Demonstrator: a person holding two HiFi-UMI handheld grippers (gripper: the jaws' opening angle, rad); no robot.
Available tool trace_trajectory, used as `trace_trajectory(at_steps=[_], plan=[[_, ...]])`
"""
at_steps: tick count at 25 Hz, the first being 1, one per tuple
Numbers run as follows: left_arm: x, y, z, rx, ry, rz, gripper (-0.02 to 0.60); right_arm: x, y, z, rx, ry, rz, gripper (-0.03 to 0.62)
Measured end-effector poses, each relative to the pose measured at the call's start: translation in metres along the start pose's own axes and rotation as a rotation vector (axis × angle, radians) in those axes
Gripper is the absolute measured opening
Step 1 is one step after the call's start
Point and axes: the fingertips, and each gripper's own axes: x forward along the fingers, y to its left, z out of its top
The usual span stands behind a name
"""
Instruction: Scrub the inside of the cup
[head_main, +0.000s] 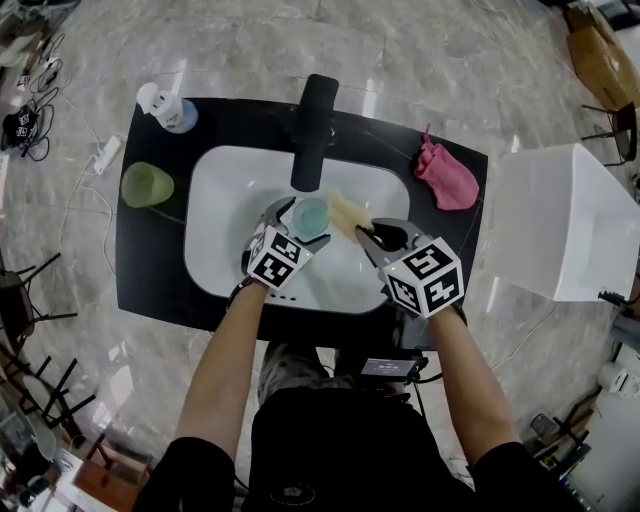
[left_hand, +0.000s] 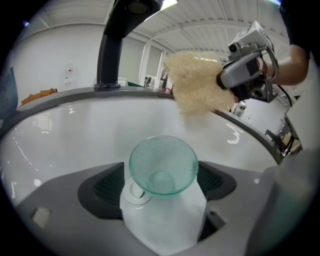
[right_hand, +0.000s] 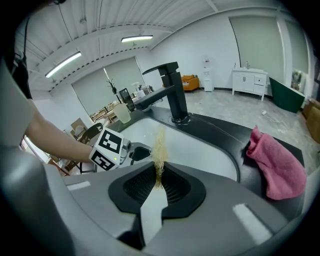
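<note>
Left tool: jaws wide, straddling cup, pads apparently not pressing. Cup stands in sink, mouth up, likely for access to inside. Right tool: clamped on sponge, held near cup, probably ready for insertion.

Translucent pale green cup with dimpled wall, stood upright with its mouth open upward, set inside the white sink basin, pale yellow fluffy scrubbing cloth, clamped in the right gripper, held just beside the cup, outside it.
</note>
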Motion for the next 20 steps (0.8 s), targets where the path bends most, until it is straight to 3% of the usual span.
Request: trace_trajectory(at_steps=[8, 10, 13, 20], plan=[[0.012, -0.005, -0.002, -0.026, -0.023, -0.007, 0.426, 0.004, -0.005, 0.001, 0.055, -0.012, 0.017, 0.044], [0.012, -0.003, -0.002, -0.043, -0.033, 0.001, 0.381, 0.005, -0.004, 0.001, 0.056, -0.01, 0.021, 0.044], [0.012, -0.001, 0.0, -0.063, -0.041, 0.007, 0.38, 0.006, -0.002, 0.001, 0.05, -0.005, 0.029, 0.044], [0.003, -0.006, 0.001, -0.005, -0.004, 0.014, 0.38, 0.003, 0.003, 0.002, 0.0, 0.014, 0.06, 0.044]])
